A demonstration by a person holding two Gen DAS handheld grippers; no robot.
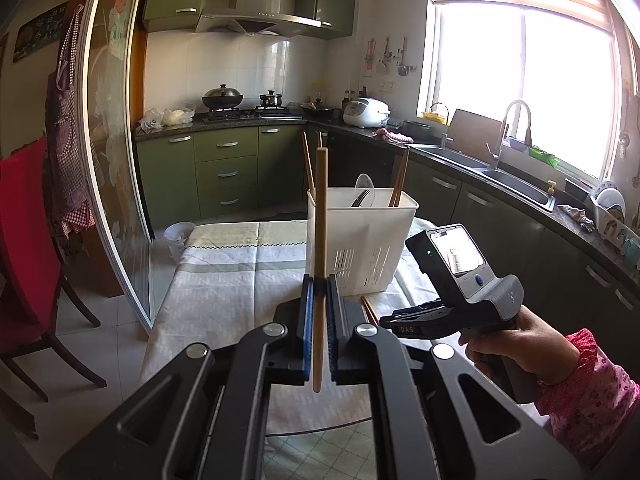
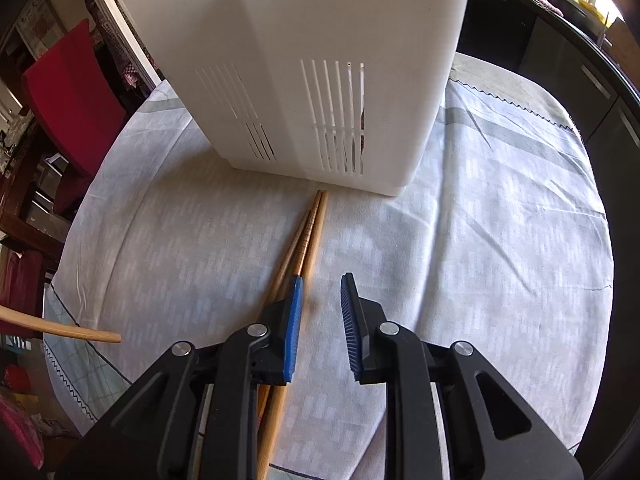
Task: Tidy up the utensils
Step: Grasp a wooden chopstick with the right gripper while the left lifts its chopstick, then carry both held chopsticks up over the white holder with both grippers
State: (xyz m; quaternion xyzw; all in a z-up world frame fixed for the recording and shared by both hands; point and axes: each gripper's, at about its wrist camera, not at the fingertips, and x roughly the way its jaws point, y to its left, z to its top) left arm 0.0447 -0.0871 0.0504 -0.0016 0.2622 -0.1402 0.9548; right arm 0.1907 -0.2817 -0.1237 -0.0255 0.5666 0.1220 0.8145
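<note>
My left gripper [image 1: 320,286] is shut on a light wooden chopstick [image 1: 321,216], held upright above the table, just in front of the white slotted utensil holder [image 1: 372,236]. The holder has several chopsticks, a spoon and a fork in it. My right gripper [image 2: 320,288] is open, low over the cloth, close to the holder [image 2: 304,60]. Three wooden chopsticks [image 2: 308,236] lie on the cloth under its left finger, their tips near the holder's base. The held chopstick's end [image 2: 60,330] shows at the left of the right wrist view.
The round table wears a pale checked cloth [image 1: 224,276]. A red chair [image 1: 24,240] stands at the left. Green kitchen cabinets [image 1: 224,172], a hob and a sink counter [image 1: 500,176] run behind and to the right. A plastic cup [image 1: 178,238] sits beyond the table.
</note>
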